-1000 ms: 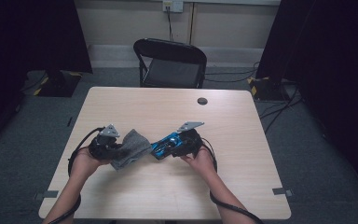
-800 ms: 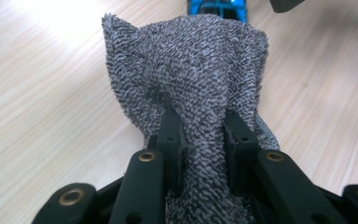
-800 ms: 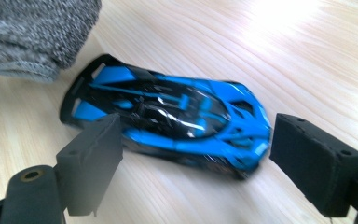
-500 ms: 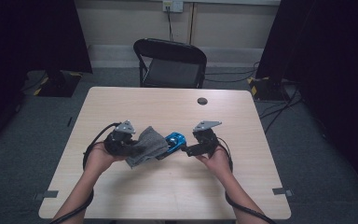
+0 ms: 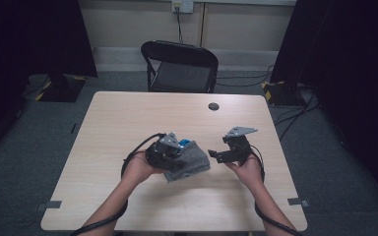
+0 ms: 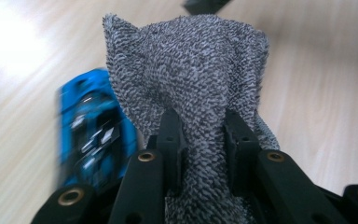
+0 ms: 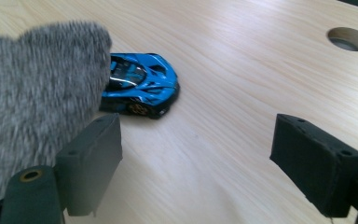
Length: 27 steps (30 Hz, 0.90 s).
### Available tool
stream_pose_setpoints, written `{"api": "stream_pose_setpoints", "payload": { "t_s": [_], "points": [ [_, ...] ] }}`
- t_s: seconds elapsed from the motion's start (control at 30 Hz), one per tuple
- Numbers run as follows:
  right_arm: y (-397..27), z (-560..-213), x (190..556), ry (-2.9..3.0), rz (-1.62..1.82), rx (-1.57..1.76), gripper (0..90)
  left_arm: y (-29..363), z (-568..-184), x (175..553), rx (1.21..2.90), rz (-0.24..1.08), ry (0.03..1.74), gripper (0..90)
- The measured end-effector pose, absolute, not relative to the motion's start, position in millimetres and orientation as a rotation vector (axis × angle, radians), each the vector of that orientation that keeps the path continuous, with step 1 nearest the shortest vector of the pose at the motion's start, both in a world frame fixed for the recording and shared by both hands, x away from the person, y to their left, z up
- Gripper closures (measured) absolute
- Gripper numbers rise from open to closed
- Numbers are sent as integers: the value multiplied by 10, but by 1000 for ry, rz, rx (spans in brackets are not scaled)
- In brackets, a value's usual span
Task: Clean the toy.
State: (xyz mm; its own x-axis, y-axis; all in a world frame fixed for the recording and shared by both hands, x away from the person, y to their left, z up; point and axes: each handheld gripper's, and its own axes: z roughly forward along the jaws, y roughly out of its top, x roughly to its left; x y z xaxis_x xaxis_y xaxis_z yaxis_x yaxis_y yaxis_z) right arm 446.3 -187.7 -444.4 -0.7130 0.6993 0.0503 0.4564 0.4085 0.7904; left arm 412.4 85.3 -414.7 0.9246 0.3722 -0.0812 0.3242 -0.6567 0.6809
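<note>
Gripping grey cloth (image 6: 191, 79), blue car (image 7: 140, 84) mid-table, edges distant

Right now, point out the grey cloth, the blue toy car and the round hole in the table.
grey cloth (image 6: 191, 79), left gripper view, its bunched top.
blue toy car (image 7: 142, 84), right gripper view, its roof.
round hole (image 7: 349, 38), right gripper view, its inside.

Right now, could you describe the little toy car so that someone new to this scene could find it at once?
Start at the pale wooden table and look between the two handheld grippers near its front middle. The left gripper is shut on a grey cloth, and the toy car sits on the table just beside it. It is the one bright blue, glossy thing there.
</note>
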Motion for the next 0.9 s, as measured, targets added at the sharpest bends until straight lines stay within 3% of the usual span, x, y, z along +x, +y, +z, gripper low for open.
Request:
{"api": "stream_pose_setpoints", "payload": {
  "t_s": [0.37,0.73,0.9],
  "points": [
    [-2293,-4524,4361,2331,1193,1077,157,247,-4501,4170,2397,-11,443,709],
    [-2483,-4599,4280,2315,1218,1102,161,-71,-4676,4258,2429,-13,411,702],
    [-2476,-4613,4251,2338,1232,1079,162,-90,-4685,4291,2410,18,400,576]
  ]
}}
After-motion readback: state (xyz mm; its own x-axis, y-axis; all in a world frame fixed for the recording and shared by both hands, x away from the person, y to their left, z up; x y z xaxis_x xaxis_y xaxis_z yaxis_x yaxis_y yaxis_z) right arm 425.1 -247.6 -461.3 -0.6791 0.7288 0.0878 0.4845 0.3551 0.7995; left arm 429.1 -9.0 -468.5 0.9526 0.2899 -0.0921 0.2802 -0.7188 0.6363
